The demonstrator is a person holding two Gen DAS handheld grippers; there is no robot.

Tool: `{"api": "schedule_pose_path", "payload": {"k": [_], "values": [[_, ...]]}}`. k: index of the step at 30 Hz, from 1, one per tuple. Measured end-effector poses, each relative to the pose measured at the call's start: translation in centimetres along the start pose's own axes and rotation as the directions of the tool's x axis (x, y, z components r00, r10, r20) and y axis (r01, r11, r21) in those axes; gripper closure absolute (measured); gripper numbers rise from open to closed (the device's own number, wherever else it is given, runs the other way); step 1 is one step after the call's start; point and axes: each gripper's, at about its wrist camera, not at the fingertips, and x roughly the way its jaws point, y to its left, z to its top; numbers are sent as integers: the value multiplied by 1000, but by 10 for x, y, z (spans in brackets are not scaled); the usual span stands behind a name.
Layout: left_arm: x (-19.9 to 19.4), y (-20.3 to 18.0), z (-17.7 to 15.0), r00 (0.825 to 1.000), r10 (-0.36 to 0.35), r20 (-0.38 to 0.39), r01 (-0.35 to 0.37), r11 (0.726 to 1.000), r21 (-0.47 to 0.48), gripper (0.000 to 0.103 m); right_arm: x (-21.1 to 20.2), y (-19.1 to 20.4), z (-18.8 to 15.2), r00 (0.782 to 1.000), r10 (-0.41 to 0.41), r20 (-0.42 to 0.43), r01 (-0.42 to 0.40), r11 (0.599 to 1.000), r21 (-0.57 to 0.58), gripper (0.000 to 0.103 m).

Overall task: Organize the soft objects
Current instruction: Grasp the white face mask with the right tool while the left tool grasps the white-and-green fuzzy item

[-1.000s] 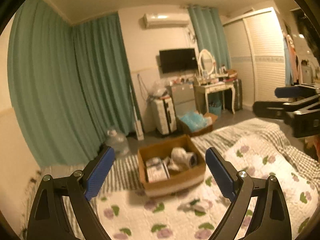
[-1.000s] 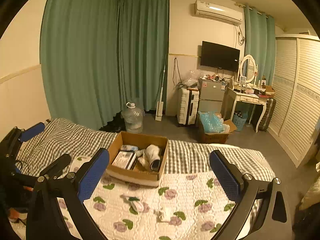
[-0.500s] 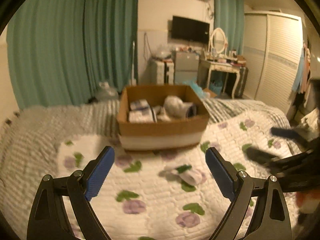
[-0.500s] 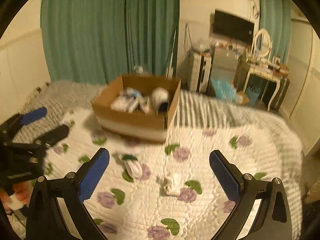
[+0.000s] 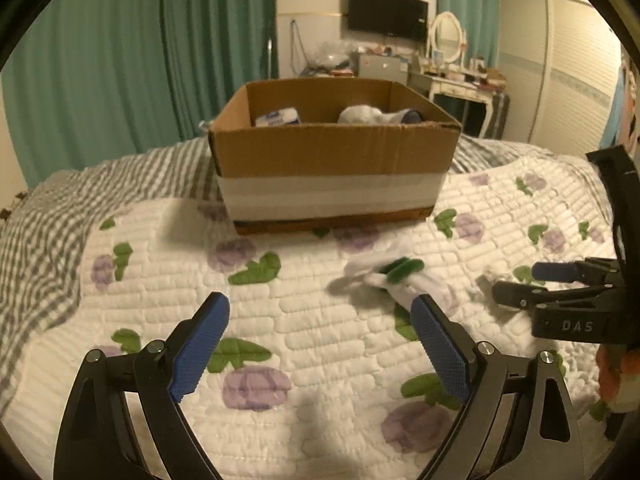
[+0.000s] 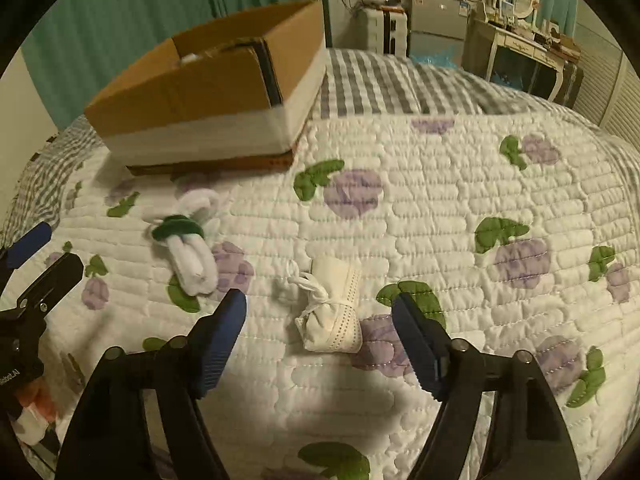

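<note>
White quilting printed with purple flowers and green leaves covers the bed (image 6: 460, 208). Over it the right gripper (image 6: 320, 316) hangs with its jaws spread wide and nothing between them. A folded white face mask (image 6: 332, 312), bound by its own ear loops, lies on the quilt just ahead of them at 12 o'clock. A white sock bundle (image 6: 188, 248) with a green band lies at 10 o'clock from the mask, near it but apart. The cardboard box (image 5: 332, 160) stands behind the bundle, holding soft white items. The left gripper (image 5: 320, 320) is likewise wide open and empty, the sock bundle (image 5: 388, 280) at its 1 o'clock.
</note>
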Motion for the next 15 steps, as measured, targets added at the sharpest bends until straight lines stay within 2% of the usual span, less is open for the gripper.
{"api": "schedule_pose_path", "payload": {"k": [3, 5, 6, 7, 8, 15], "values": [[2, -1, 0, 1000, 3, -6, -3, 1000, -1, 9, 11, 2, -1, 999, 7, -34, -7, 1000, -6, 40], [1, -4, 0, 1000, 3, -3, -3, 1000, 5, 9, 17, 4, -2, 999, 2, -51, -2, 1000, -12, 53], [1, -6, 0, 1000, -11, -14, 11, 1000, 0, 9, 21, 3, -2, 998, 1, -64, -2, 1000, -10, 57], [2, -6, 1, 999, -28, -25, 28, 1000, -4, 9, 23, 3, -2, 998, -2, -70, 2, 1000, -6, 66], [2, -8, 2, 998, -54, -44, 53, 999, -11, 9, 24, 2, -2, 997, -6, -74, 6, 1000, -4, 70], [12, -30, 15, 993, -83, -83, 84, 996, 2, 9, -1, -1, 13, 1000, 16, 11, -16, 1000, -6, 72]]}}
